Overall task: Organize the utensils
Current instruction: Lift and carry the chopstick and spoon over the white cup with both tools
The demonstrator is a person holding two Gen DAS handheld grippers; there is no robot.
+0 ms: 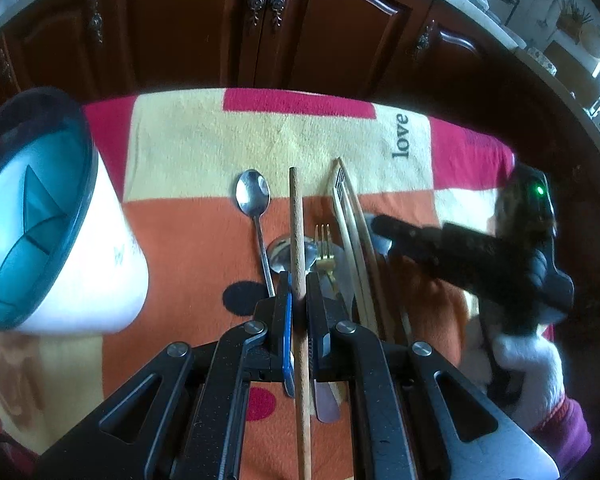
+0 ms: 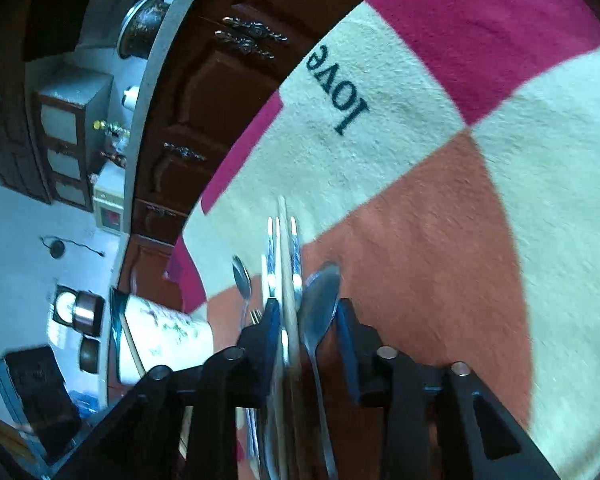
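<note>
My left gripper (image 1: 298,288) is shut on a brown wooden chopstick (image 1: 299,216) that points away over the cloth. Under it lie a small spoon (image 1: 253,196), a larger spoon (image 1: 281,254), a gold fork (image 1: 324,242) and pale chopsticks (image 1: 350,216). The white utensil holder (image 1: 60,216) with a teal divided inside stands at the left. My right gripper (image 2: 308,314) is open around a bunch of utensils: a spoon (image 2: 320,300), a wooden chopstick (image 2: 286,264) and patterned chopsticks (image 2: 271,256). It also shows in the left wrist view (image 1: 384,228), by the pale chopsticks.
A checked towel (image 1: 188,152) in red, cream and orange, printed "love", covers the table. Dark wooden cabinet doors (image 1: 204,24) stand behind it. The holder (image 2: 160,332) shows at the left of the right wrist view.
</note>
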